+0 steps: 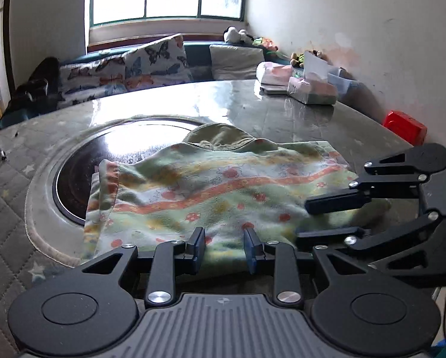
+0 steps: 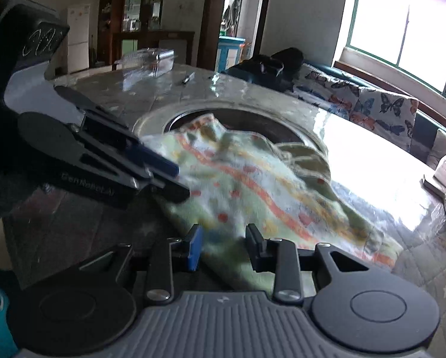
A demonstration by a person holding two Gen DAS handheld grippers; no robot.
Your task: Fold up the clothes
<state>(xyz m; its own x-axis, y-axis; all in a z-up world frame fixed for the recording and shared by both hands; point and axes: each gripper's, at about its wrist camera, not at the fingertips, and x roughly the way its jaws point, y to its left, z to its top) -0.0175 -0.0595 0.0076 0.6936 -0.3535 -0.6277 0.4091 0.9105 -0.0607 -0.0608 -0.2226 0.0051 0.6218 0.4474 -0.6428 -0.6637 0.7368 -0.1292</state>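
Note:
A fleecy garment (image 1: 217, 185), pale green with orange wavy bands and red dots, lies crumpled on the grey table (image 1: 253, 104), partly over a round dark inset (image 1: 73, 179). My left gripper (image 1: 224, 249) holds its near edge, and the fabric fills the narrow gap between the fingers. My right gripper (image 1: 312, 219) comes in from the right, one finger above the other, with cloth between them. In the right wrist view the garment (image 2: 253, 179) runs up between the right gripper (image 2: 223, 247) fingers. There the left gripper (image 2: 179, 180) grips the garment's left edge.
Tissue packs (image 1: 309, 89) and a red box (image 1: 405, 126) sit at the table's far right. A clear plastic box (image 2: 151, 59) and a pen (image 2: 187, 79) lie on the far side. A sofa with butterfly cushions (image 1: 151, 59) runs under the window.

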